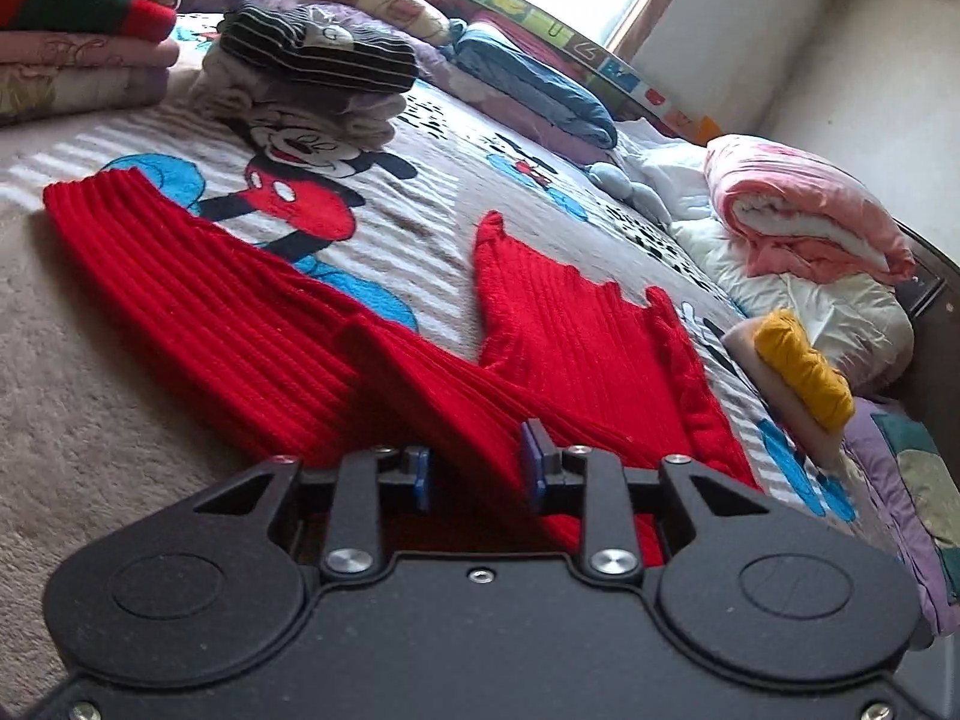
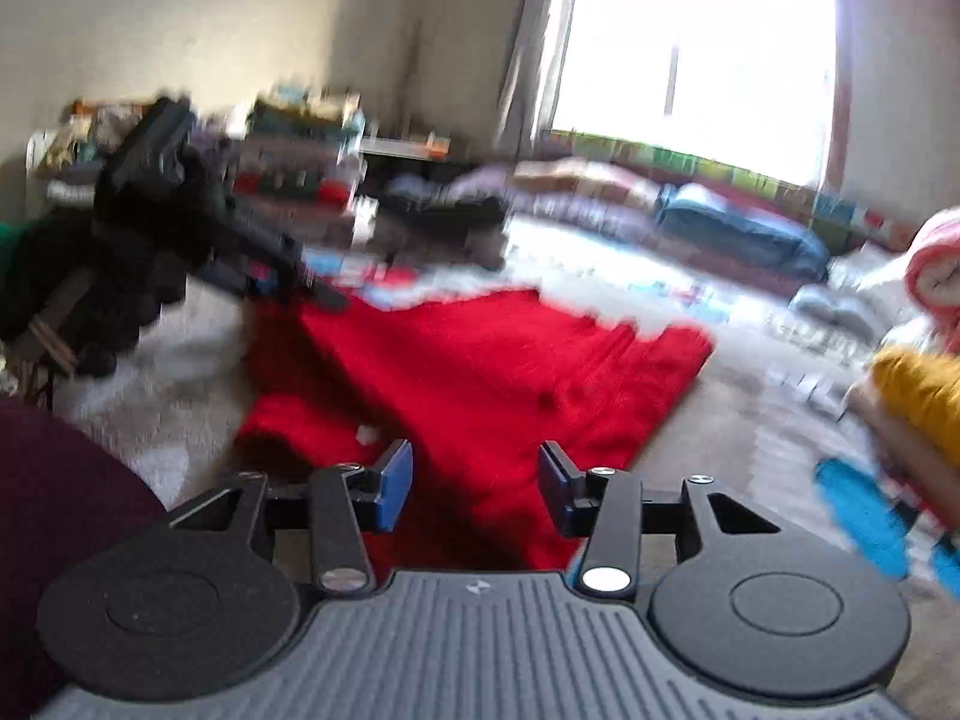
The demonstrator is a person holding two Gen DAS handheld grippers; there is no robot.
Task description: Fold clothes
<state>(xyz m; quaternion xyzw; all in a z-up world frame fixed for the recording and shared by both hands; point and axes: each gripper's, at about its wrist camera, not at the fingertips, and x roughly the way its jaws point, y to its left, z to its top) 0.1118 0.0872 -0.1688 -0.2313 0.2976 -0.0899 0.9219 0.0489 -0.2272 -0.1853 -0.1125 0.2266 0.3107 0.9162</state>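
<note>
Red ribbed sweater (image 1: 288, 324) spread across cartoon-mouse blanket (image 1: 456, 192) on bed, bright window (image 2: 690, 48) behind, no legible writing; left tongs (image 1: 480, 474) apart astride a raised fold, right tongs (image 2: 474, 486) apart, empty.

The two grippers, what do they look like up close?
Both are matte black with blue finger pads, silver screws and two round discs on the body. The left gripper has a smooth top; the right gripper has a ribbed grey top plate. No cables show.
</note>
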